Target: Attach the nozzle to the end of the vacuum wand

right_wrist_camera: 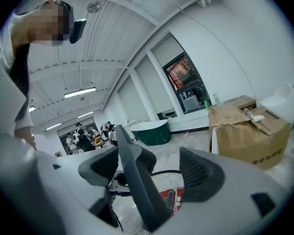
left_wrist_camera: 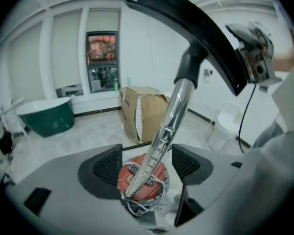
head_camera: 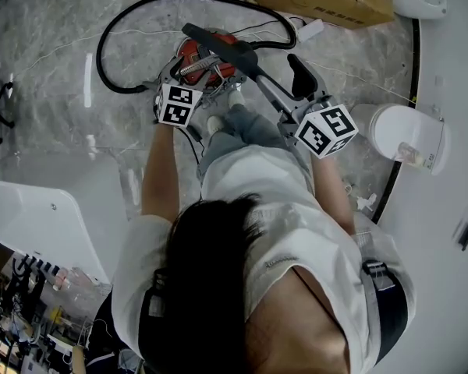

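The left gripper (left_wrist_camera: 147, 166) gapes wide around the wand (left_wrist_camera: 172, 112), not clamping it. The right gripper (right_wrist_camera: 149, 173) seems loose about the nozzle (left_wrist_camera: 206, 35), which sits at one o'clock atop the wand. Unsupported, the joint may slip apart.

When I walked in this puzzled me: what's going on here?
A person with a gripper in each hand is assembling a vacuum. The black nozzle looks joined to the chrome wand, above the red vacuum body on the floor. The left gripper stands open around the wand; the nozzle passes between the fingers of the right gripper, touching one.
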Demonstrator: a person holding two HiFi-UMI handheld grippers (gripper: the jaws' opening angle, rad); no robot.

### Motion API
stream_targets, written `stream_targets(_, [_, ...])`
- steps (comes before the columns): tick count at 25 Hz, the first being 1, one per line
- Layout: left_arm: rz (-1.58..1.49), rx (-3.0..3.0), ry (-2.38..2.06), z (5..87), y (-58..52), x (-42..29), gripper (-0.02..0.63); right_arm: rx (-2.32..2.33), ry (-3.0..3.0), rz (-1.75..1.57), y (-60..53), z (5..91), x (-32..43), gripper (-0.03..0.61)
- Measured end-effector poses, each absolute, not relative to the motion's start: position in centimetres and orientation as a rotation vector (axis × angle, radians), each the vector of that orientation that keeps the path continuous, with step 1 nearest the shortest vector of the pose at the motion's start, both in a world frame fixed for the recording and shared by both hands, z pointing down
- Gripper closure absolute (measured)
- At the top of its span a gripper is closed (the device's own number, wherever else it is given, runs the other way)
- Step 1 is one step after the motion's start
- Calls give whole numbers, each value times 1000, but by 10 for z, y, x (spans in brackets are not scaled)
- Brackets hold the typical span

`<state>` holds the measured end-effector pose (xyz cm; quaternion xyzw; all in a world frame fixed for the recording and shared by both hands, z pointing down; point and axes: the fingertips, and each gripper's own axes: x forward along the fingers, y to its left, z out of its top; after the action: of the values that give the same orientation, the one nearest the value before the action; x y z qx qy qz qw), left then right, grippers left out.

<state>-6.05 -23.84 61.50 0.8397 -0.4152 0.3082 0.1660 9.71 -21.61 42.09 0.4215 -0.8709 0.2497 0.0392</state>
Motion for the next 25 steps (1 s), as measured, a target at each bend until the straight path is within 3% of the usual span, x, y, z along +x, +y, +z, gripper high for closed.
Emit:
stream_targets(5, [553, 2241, -1295, 580, -233, -84, 313, 1389, -2638, 778, -214, 417, 107, 204])
stream_targets(19, [94, 2297, -1330, 476, -189, -77, 318, 1475, -2612, 554, -182, 396, 88, 204])
stream_targets(22, [96, 2327, -1381, 467, -184, -81, 419, 1457, -2600, 500, -176, 396, 79, 206])
stream_targets(25, [163, 2360, -1405, 461, -176, -82, 426, 1453, -2606, 500, -170, 396, 67, 206])
